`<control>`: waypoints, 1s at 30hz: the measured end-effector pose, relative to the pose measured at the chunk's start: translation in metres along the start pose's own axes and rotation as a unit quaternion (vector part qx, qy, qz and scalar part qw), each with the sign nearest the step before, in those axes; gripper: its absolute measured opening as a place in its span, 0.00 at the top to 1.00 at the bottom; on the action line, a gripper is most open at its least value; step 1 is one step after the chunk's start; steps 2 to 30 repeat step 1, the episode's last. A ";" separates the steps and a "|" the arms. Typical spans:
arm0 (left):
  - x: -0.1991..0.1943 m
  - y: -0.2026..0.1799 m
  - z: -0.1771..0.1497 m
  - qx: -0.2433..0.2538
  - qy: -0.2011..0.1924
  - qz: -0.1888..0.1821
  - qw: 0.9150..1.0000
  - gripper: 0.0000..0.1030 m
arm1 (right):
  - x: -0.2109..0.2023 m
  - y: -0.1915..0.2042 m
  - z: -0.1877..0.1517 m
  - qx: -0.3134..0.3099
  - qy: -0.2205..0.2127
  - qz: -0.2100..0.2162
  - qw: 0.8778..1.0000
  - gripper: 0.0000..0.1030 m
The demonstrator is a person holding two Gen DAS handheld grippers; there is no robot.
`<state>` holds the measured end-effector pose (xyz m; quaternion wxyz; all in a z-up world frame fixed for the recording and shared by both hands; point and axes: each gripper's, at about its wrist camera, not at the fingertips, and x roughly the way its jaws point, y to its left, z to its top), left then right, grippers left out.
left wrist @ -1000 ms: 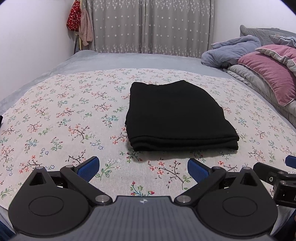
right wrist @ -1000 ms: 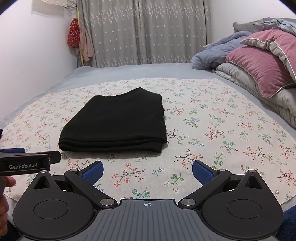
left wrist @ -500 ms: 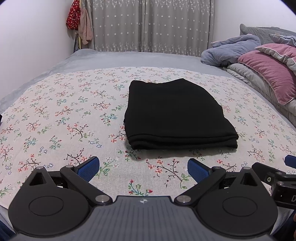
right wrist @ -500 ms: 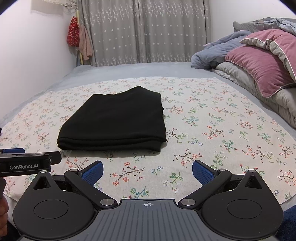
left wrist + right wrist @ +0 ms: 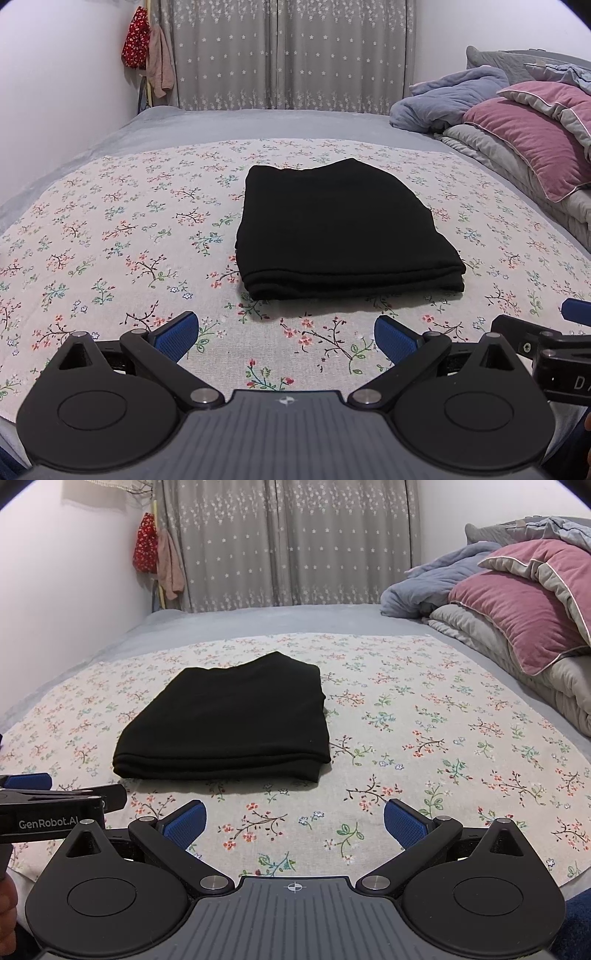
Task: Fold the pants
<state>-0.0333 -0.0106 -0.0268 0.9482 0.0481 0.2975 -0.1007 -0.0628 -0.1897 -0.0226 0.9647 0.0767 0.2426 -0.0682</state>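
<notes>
The black pants (image 5: 340,229) lie folded into a flat layered rectangle on the floral sheet (image 5: 110,236); they also show in the right wrist view (image 5: 229,723). My left gripper (image 5: 286,336) is open and empty, hovering near the bed's front edge, short of the pants' near folded edge. My right gripper (image 5: 293,823) is open and empty, near the front edge, to the right of the pants. The left gripper's side shows in the right wrist view (image 5: 55,805).
A pile of pink and grey pillows and quilts (image 5: 532,147) and a blue blanket (image 5: 443,107) lie along the right side. Grey curtains (image 5: 284,55) hang behind. Clothes (image 5: 147,51) hang on the left wall. The floral sheet (image 5: 461,731) extends right of the pants.
Both grippers have drawn back slightly and risen a little; the pants lie unchanged. Both grippers stay open.
</notes>
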 end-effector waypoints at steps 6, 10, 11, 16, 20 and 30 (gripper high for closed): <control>0.000 0.000 0.000 -0.001 0.001 0.000 1.000 0.00 | 0.000 0.000 0.000 0.000 0.000 0.000 1.000 0.00; 0.000 0.000 0.000 -0.001 0.001 0.000 1.000 0.00 | 0.000 0.000 0.000 0.000 0.000 0.000 1.000 0.00; 0.000 0.000 0.000 -0.001 0.001 0.000 1.000 0.00 | 0.000 0.000 0.000 0.000 0.000 0.000 1.000 0.00; 0.000 0.000 0.000 -0.001 0.001 0.000 1.000 0.00 | 0.000 0.000 0.000 0.000 0.000 0.000 1.000 0.00; 0.000 0.000 0.000 -0.001 0.001 0.000 1.000 0.00 | 0.000 0.000 0.000 0.000 0.000 0.000 1.000 0.00; 0.000 0.000 0.000 -0.001 0.001 0.000 1.000 0.00 | 0.000 0.000 0.000 0.000 0.000 0.000 1.000 0.00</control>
